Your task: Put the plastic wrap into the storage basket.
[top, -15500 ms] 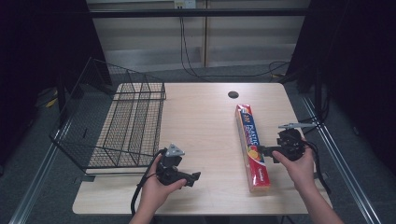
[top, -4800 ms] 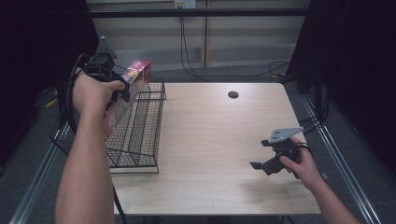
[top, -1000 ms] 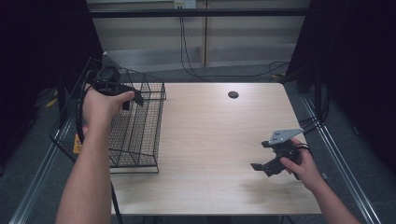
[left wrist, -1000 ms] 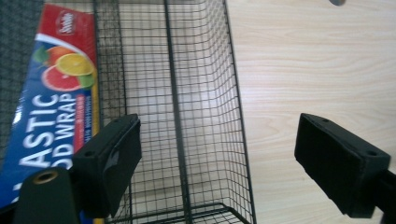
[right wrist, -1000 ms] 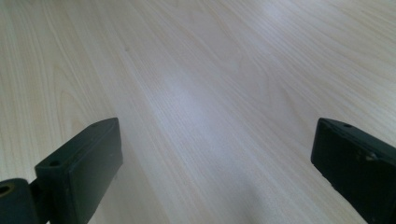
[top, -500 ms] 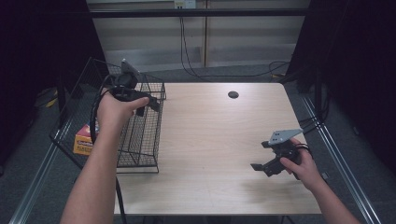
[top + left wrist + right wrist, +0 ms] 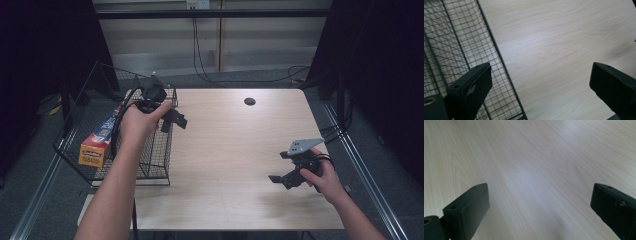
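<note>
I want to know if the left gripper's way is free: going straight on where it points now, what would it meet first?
Probably the bare table: the left gripper, jaws open and empty, points at it just past the wire basket edge.

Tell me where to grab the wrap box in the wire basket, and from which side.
Probably its long side faces, near the middle. The box lies flat along the basket's left part, so come from above through the open top, jaws across its narrow width. The left gripper, open, is nearest.

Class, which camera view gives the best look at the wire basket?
The high view: it shows the whole wire basket at the table's left edge, a long box lying against it. The left gripper view shows a patch of its mesh; the right gripper view shows tabletop.
</note>
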A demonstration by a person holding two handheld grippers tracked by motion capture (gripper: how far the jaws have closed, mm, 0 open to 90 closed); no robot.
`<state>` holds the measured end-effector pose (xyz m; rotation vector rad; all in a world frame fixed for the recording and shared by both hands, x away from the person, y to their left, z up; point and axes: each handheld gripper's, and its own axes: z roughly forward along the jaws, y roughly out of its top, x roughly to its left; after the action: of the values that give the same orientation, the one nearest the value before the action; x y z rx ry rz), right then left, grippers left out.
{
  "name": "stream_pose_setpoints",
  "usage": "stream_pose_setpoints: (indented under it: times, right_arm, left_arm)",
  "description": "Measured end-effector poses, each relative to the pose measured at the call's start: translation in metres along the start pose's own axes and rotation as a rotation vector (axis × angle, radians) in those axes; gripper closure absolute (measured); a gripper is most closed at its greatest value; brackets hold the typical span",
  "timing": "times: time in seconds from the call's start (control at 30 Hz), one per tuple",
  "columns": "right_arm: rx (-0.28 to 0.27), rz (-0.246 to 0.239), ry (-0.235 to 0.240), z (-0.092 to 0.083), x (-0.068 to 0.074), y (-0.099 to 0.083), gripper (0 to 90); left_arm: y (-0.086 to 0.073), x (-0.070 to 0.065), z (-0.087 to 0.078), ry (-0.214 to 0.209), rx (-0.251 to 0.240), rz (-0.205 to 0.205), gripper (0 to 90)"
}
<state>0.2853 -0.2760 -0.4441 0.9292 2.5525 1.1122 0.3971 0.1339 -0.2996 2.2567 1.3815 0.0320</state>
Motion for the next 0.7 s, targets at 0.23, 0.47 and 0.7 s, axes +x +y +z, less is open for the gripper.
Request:
stream_pose_setpoints:
  times: [0.23, 0.47, 0.7]
  right_arm:
    - [0.003, -0.003, 0.001, 0.0, 0.0, 0.0, 2.1]
    - [0.002, -0.001, 0.001, 0.0, -0.001, -0.001, 2.0]
    - [0.002, 0.001, -0.001, 0.0, -0.001, -0.001, 2.0]
  left_arm:
    - [-0.001, -0.013, 0.014, -0.044, 0.022, 0.058, 4.8]
    - [-0.003, -0.023, 0.024, -0.071, 0.019, 0.091, 5.0]
    - [-0.007, -0.033, 0.033, -0.096, 0.012, 0.125, 5.2]
